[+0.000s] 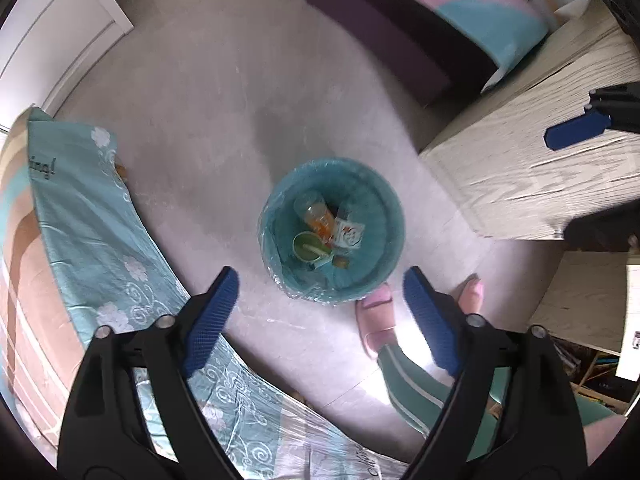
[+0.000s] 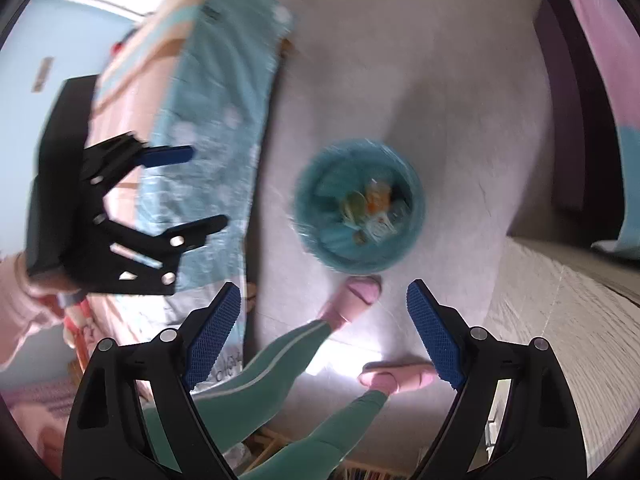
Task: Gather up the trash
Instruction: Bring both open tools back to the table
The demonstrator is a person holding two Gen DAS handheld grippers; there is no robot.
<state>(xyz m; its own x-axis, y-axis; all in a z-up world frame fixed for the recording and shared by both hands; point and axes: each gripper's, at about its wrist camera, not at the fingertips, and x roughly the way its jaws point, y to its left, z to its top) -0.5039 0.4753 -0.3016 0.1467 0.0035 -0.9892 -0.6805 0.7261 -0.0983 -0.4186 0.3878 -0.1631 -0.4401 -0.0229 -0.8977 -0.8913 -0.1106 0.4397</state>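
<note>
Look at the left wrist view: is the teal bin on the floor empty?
No. The teal bin already holds trash, including an orange bottle, a green cup and a white packet.

My left wrist camera looks straight down from well above the floor, its own left gripper (image 1: 320,300) framing the teal bin (image 1: 331,229) near the picture's middle. My right wrist camera sits at a similar height but tilts forward, past the right gripper (image 2: 324,308), and its picture is blurred. Both views share the bin (image 2: 359,206), the pale floor (image 1: 208,128), the teal bedspread (image 1: 100,216), the pink slippers (image 2: 352,300) and the wood-grain cabinet (image 1: 532,168). Each camera catches the other gripper at its edge.
</note>
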